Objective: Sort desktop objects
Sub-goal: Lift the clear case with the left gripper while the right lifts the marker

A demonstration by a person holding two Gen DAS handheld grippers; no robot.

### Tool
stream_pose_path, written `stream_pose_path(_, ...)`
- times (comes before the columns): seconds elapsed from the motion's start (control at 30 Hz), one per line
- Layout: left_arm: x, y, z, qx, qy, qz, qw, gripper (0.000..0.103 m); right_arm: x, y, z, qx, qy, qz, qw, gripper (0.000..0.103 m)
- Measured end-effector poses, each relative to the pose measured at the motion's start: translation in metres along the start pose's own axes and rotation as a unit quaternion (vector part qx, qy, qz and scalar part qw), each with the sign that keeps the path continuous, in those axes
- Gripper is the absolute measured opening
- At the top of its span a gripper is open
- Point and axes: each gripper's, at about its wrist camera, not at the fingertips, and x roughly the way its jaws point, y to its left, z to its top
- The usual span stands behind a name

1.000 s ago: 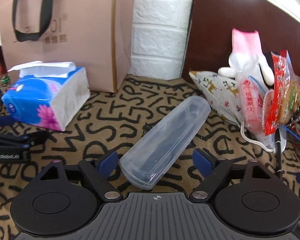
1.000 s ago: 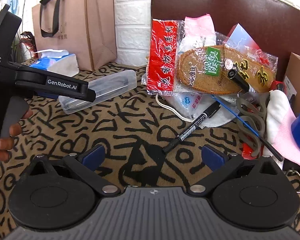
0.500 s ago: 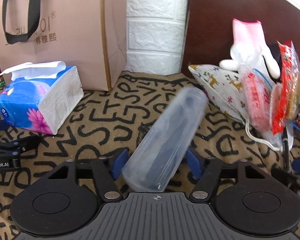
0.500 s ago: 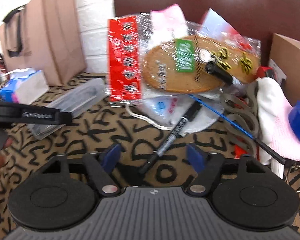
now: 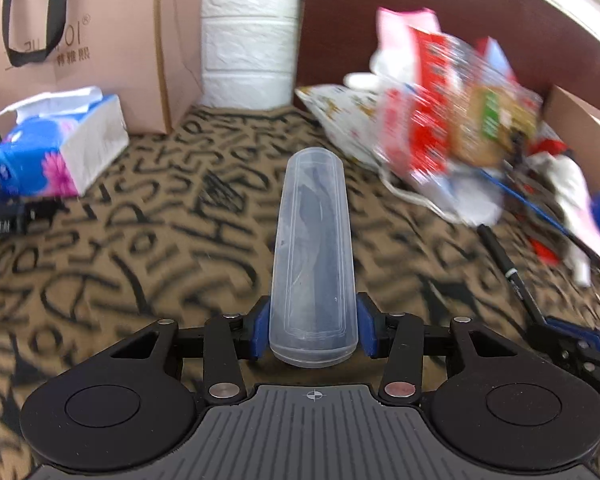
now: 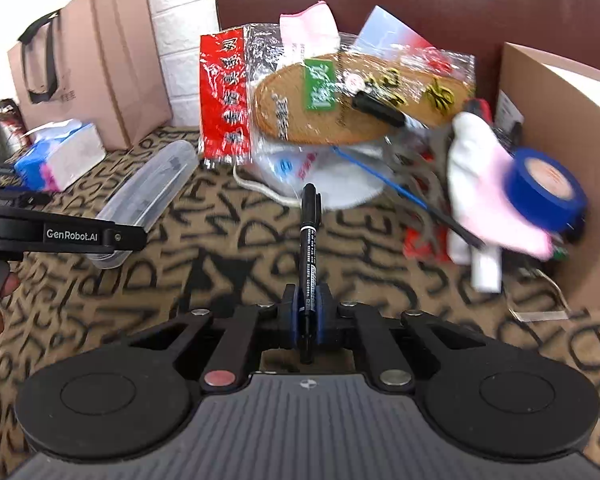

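Both tongs are loaded. With my left gripper (image 5: 313,330) I have the blue pads pressed against the two long sides of the clear plastic case (image 5: 312,256), near its closer end, so the rest of it points straight ahead and I can aim its far end where I want it. With my right gripper (image 6: 308,312) I have the pads nearly together, pinching the black marker (image 6: 309,264) low on its barrel; the capped end sticks forward, which I judge suits sliding it into the case, since the two seem to belong together.

Whether either piece has left the patterned cloth (image 5: 140,240) I cannot tell. Beyond the marker lies the heap not yet sorted: packaged insoles (image 6: 340,100), a roll of blue tape (image 6: 544,188) beside the cardboard box (image 6: 560,120). Off to my left sit the tissue pack (image 5: 56,148) and paper bag (image 5: 92,40), well apart from all this.
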Motion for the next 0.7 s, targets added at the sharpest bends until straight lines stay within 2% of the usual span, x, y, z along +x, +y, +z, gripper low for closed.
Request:
stream_pose_path(0.37, -0.066, -0.067, -0.077, 0.039, 0.016, -0.045, 0.9981, 0.044, -0.071, -0.029, -0.052, -0.022, 0.01, -0.001, 1.0, 0.01)
stream_pose_path(0.7, -0.104, -0.111, -0.119, 0.074, 0.03, -0.082, 0.9934, 0.045, -0.133, -0.055, -0.105, -0.041, 0.01, -0.008, 0.999, 0.01)
